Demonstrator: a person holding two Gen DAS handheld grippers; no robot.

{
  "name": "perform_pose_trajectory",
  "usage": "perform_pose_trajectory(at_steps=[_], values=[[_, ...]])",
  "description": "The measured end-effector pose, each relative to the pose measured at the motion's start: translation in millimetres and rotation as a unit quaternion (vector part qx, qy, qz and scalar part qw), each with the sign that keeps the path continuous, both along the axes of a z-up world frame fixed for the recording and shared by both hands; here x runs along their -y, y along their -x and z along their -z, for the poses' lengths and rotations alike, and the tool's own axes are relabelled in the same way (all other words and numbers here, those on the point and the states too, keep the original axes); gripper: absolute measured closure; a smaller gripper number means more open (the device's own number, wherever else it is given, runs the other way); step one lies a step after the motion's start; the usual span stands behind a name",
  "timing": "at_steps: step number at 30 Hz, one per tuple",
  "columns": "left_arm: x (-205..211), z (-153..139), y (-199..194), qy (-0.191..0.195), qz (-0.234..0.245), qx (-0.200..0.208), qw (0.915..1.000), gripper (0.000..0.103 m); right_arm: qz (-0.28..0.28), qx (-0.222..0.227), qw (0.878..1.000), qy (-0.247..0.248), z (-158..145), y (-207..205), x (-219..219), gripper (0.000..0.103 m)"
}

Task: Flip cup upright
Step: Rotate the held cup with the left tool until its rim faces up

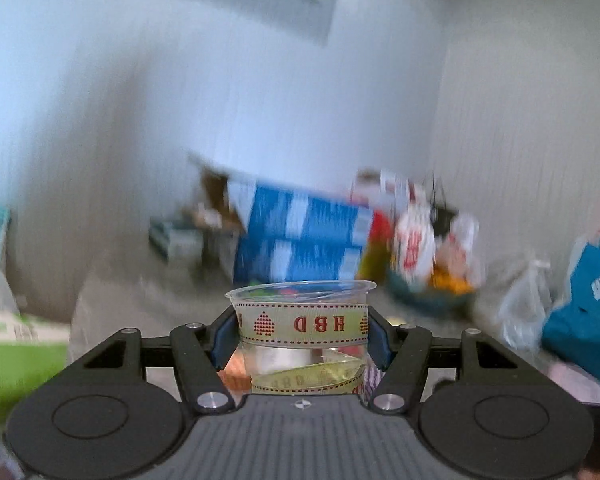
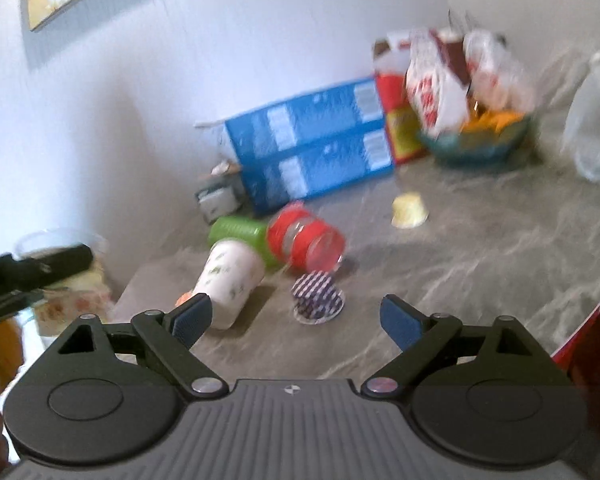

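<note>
The grey marbled counter [image 2: 480, 264] carries everything, and the stacked blue boxes [image 2: 312, 148] against the wall serve as the landmark. Just in front of those boxes lie several cups on their sides: a white cup [image 2: 228, 280], a green one [image 2: 240, 234] and a red-banded clear one [image 2: 308, 240], with a small striped cup [image 2: 316, 294] nearer the camera. The left gripper [image 1: 303, 330] is clamped on a clear cup [image 1: 302, 320] with a ribbon band, held above the counter, in front of the boxes, rim up. The right gripper [image 2: 296, 320] hangs with its fingers apart, holding nothing. To finish well, I would lower the cup level, let its base meet the counter flat, then release gently.
</note>
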State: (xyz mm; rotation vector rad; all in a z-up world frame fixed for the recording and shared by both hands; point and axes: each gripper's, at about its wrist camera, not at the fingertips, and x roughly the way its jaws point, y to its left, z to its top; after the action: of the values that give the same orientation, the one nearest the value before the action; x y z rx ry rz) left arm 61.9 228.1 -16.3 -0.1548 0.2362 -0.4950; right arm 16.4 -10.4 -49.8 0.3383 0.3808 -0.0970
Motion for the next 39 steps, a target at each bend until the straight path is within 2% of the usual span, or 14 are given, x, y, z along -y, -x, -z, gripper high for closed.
perform_pose_trajectory(at_steps=[1,3,6,9,12,14,16,22,26,36,39], values=[[3.2,7.1,6.9,0.001,-0.018,0.031,0.9994,0.036,0.003,0.006,1.000,-0.004,2.4,2.0,1.1,0.002],[8.5,20.0,14.8,-0.003,-0.041,0.072,0.9965,0.036,0.009,0.020,0.999,-0.025,6.7,7.7,5.2,0.002],[20.2,43.8,19.9,-0.005,-0.063,0.104,0.9926,0.036,0.015,0.038,0.998,-0.038,15.5,16.8,8.2,0.001],[32.7,60.8,30.0,-0.013,-0.070,0.133,0.9885,0.036,0.008,0.048,0.998,-0.029,23.5,22.8,4.8,0.001],[40.1,73.1,41.4,-0.017,-0.072,0.163,0.9838,0.036,0.011,0.069,0.997,0.010,31.7,25.4,-0.3,0.001],[43.8,79.9,41.6,-0.015,-0.066,0.158,0.9851,0.036,0.013,0.082,0.996,0.036,37.9,25.3,-4.3,0.001],[40.3,83.3,44.3,-0.017,-0.070,0.152,0.9858,0.036,0.008,0.081,0.996,0.043,42.7,22.6,-6.1,0.001],[39.1,93.0,38.8,-0.012,-0.081,0.134,0.9876,0.036,-0.002,0.089,0.996,0.031,49.5,23.0,-5.2,0.001],[47.5,94.5,43.3,-0.033,-0.096,0.154,0.9829,0.037,-0.004,0.088,0.996,0.021,53.3,23.5,-4.2,0.001],[55.0,116.1,51.6,-0.054,-0.087,0.138,0.9851,0.037,-0.005,0.093,0.996,0.016,58.9,33.7,-2.0,0.001],[54.3,118.2,52.6,-0.054,-0.087,0.145,0.9841,0.036,0.000,0.092,0.996,0.015,60.5,34.4,-0.4,0.001]])
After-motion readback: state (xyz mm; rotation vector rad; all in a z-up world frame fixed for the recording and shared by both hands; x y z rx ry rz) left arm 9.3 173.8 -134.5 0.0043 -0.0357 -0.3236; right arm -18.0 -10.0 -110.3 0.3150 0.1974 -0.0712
